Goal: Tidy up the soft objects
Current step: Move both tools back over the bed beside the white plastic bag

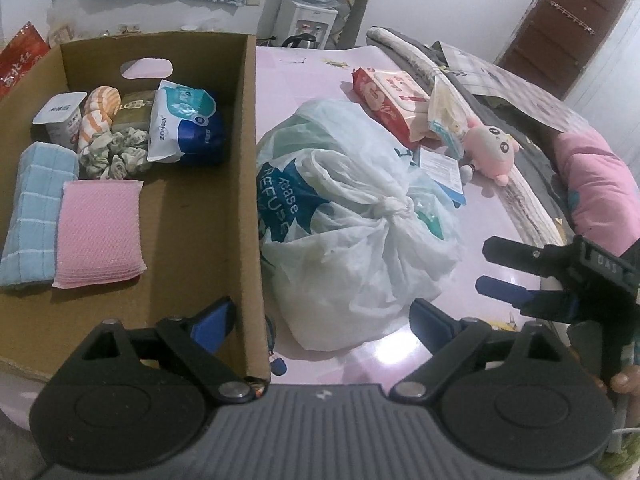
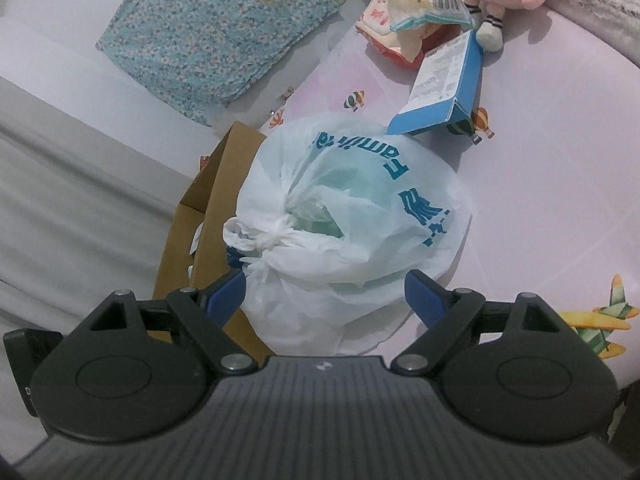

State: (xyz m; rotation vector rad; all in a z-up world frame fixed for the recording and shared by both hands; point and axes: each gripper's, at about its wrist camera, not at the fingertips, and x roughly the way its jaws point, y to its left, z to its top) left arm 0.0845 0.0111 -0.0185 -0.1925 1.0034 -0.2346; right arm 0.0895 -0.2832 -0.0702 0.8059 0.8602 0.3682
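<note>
A knotted white plastic bag (image 1: 352, 236) with blue print lies on the pink table beside a cardboard box (image 1: 248, 200). My left gripper (image 1: 322, 320) is open, with one finger inside the box and the other over the table, so the box wall stands between them. My right gripper (image 1: 484, 266) comes in from the right, open. In the right wrist view the bag (image 2: 340, 216) bulges between that gripper's (image 2: 326, 294) wide-set fingers, and no pinch shows. The box holds a blue towel (image 1: 36, 212), a pink sponge (image 1: 98, 232), a scrunchie (image 1: 116, 152) and a blue-white pack (image 1: 184, 124).
A pink plush (image 1: 490, 146), a red wipes pack (image 1: 388, 96) and a blue carton (image 2: 444, 88) lie behind the bag. A pink pillow (image 1: 600, 184) and folded blankets line the right edge. A floral cloth (image 2: 216, 32) hangs on the wall.
</note>
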